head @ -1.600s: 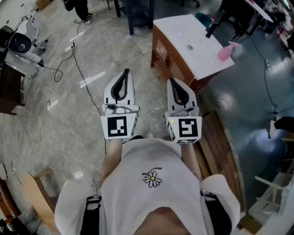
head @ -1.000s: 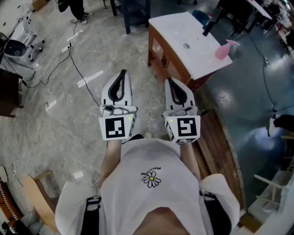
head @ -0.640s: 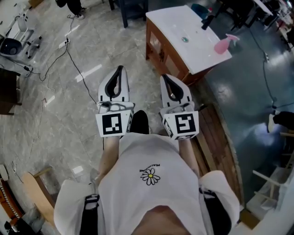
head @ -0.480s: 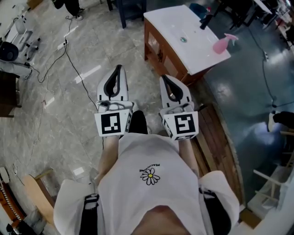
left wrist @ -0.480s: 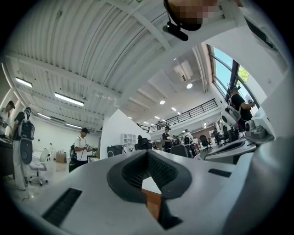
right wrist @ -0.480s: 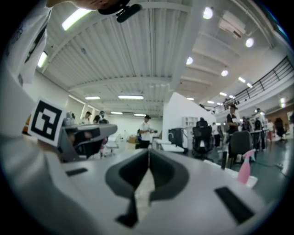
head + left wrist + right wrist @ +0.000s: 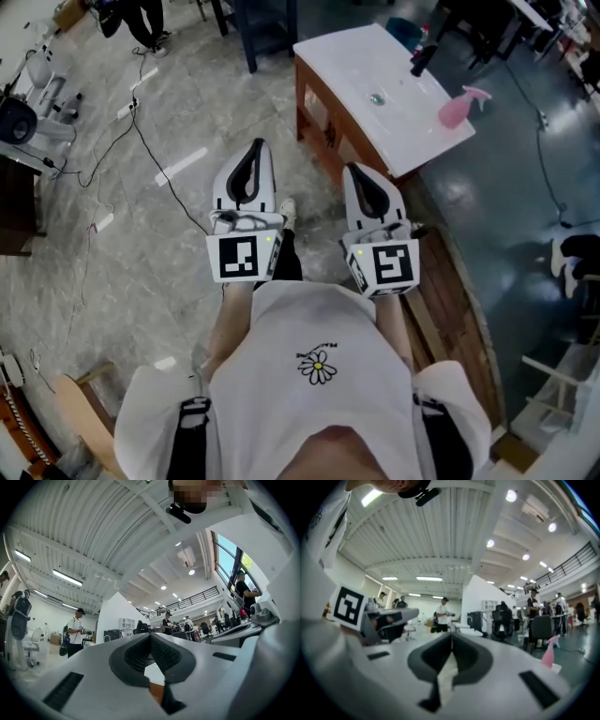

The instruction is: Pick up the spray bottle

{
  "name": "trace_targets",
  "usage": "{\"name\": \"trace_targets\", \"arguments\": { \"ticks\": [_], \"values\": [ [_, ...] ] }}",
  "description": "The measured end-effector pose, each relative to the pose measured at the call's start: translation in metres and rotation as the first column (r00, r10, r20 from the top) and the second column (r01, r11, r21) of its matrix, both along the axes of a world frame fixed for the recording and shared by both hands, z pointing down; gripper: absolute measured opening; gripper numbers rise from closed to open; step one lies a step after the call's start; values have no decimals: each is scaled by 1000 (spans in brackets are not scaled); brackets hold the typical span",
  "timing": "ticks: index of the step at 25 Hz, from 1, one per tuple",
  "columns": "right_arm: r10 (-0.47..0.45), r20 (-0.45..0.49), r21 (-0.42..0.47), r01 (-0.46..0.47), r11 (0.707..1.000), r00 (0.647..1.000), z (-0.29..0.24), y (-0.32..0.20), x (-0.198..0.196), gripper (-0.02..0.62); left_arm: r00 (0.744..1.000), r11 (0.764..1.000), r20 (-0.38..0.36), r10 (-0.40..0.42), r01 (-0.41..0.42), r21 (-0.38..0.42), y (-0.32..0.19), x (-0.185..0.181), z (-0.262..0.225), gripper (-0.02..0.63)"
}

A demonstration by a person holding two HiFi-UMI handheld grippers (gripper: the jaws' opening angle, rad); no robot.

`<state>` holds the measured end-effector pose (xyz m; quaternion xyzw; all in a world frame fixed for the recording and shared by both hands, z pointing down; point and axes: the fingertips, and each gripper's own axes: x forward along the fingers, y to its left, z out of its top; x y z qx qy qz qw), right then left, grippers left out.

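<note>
Both my tongs are pressed together with nothing between them: the left tongs (image 7: pixel 257 150) and the right tongs (image 7: pixel 354 173) hang side by side over the floor, short of the white tabletop (image 7: pixel 347 56). The pink spray bottle (image 7: pixel 454 111) stands at about 1 o'clock from my right tongs, well apart from them, near the tabletop's 3 o'clock corner. It is upright, so its long axis runs floor to ceiling, with the trigger head on top. The head seems to lean toward 1 o'clock, though it is too small to be sure where the nozzle aims. I judge it to be light thin plastic, smooth and a little slippery, with a body that would give under a hard squeeze, and top-heavy if nearly empty. I would spread the right tongs and pinch the narrow neck just under the head, or else the body low down, gently enough not to tip it.
</note>
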<state>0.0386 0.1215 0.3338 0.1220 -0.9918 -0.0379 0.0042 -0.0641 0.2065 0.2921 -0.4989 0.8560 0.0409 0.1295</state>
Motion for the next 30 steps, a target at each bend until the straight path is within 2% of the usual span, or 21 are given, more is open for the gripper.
{"name": "trace_targets", "arguments": {
  "ticks": [5,11,16,22,27,30],
  "values": [
    [4,2,-25,-4,1000,1000,7,-20,-30,29,1000,1000,4,8,-8,-29,-20,-26,7,18],
    [-9,-25,-40,8,999,1000,19,-44,-75,29,999,999,-28,18,-19,-31,-51,-72,16,18],
    [-10,-35,-93,6,996,999,20,-82,-127,29,998,998,-48,43,-44,-32,-93,-122,15,18],
    [20,-17,-150,-22,988,1000,19,-146,-192,29,997,996,-22,69,-70,-48,-157,-183,11,18],
    [35,-27,-122,-38,992,999,8,-187,-249,29,996,996,-6,84,-84,-18,-204,-240,-4,18],
    [58,-45,-94,-62,994,997,6,-209,-269,29,994,994,3,111,-111,-11,-234,-264,-13,18]
  ]
}}
